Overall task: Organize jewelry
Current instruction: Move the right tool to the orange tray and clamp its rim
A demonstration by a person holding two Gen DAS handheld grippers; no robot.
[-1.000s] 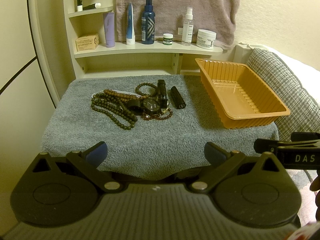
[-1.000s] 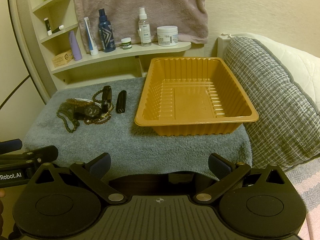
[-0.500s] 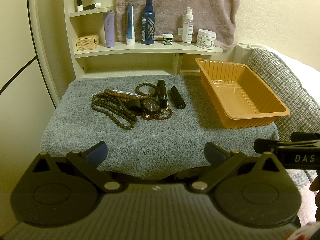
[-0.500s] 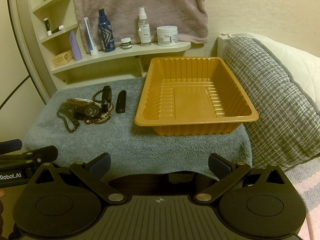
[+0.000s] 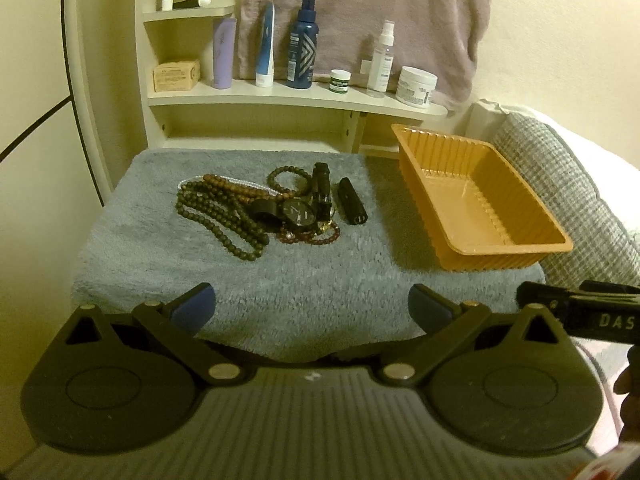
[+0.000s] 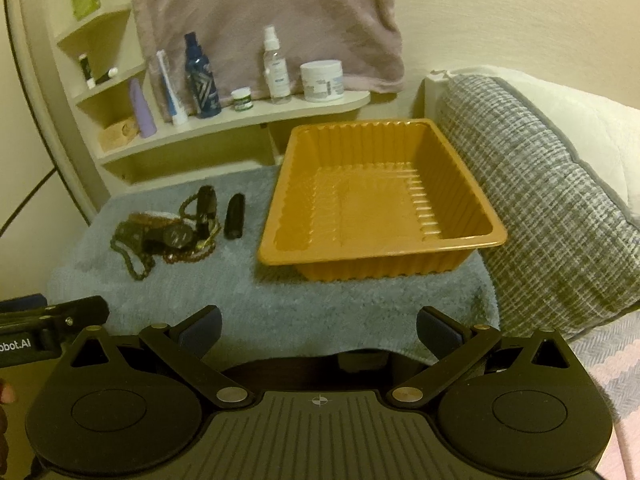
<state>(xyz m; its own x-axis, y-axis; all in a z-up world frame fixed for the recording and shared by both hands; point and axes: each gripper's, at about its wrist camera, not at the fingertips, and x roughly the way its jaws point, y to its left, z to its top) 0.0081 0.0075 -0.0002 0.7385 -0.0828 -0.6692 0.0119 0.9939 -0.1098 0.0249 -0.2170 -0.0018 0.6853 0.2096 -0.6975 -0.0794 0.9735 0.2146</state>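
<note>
A tangle of jewelry lies mid-towel: dark bead necklaces (image 5: 224,220), a black watch (image 5: 298,213), a reddish bead bracelet (image 5: 312,236) and a black cylinder (image 5: 352,206). The same heap (image 6: 168,236) shows at the left in the right wrist view. An orange plastic tray (image 5: 516,246) (image 6: 380,252) stands bare inside, at the towel's right side. My left gripper (image 5: 312,308) hangs open short of the towel's near edge, nothing between its fingers. My right gripper (image 6: 318,326) is open too, in front of the tray.
A grey towel (image 5: 320,280) covers the small table. Behind it a shelf (image 5: 296,98) carries bottles, jars and a box. A pinkish towel (image 6: 272,12) hangs on the wall. A checked cushion (image 6: 540,220) lies to the right of the tray.
The right wrist view has tilted and shifted slightly; the tray and jewelry appear a little lower. The left gripper has barely moved. Both stay open.
</note>
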